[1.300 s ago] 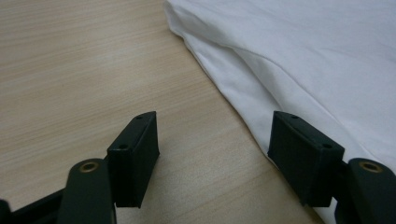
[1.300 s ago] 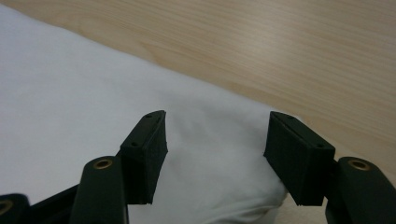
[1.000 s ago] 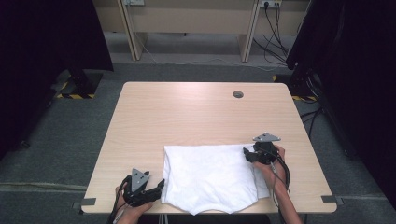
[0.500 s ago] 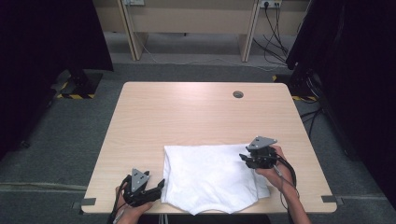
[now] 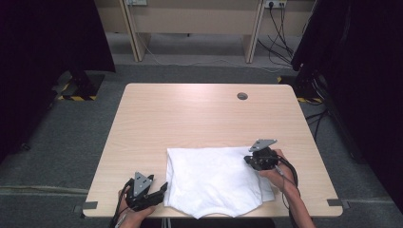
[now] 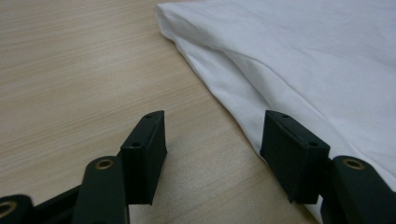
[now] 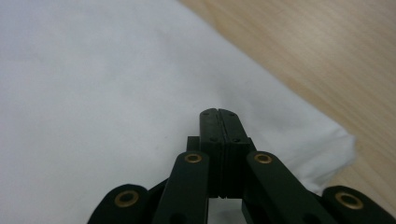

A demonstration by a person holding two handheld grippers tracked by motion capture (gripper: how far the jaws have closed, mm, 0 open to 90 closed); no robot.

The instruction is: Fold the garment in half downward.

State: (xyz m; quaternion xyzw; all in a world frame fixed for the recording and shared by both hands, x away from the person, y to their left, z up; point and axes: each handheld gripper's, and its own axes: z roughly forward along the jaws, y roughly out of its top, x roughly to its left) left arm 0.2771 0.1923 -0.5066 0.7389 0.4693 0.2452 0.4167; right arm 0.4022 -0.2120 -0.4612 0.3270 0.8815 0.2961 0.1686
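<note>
A folded white shirt [image 5: 214,178] lies flat at the near edge of the wooden table [image 5: 190,118]. My left gripper [image 5: 161,191] rests low at the shirt's left side, pointing at it. In the left gripper view its jaws [image 6: 212,135] are open and have just narrowed a little. Bare table lies between them, and the shirt's hem [image 6: 289,60] runs past the right pad. My right gripper [image 5: 248,160] hovers over the shirt's right part. In the right gripper view [image 7: 219,116] its pads press flat together above the white cloth [image 7: 93,93], with nothing between them.
A round cable hole [image 5: 242,96] sits at the table's far right. The far half of the table is bare wood. Beyond the table are desk legs [image 5: 135,38] and cables [image 5: 285,57] on grey carpet, with dark curtains at both sides.
The right gripper's jaws have closed, and it has shifted slightly left and nearer over the shirt. The left gripper has stayed where it was.
</note>
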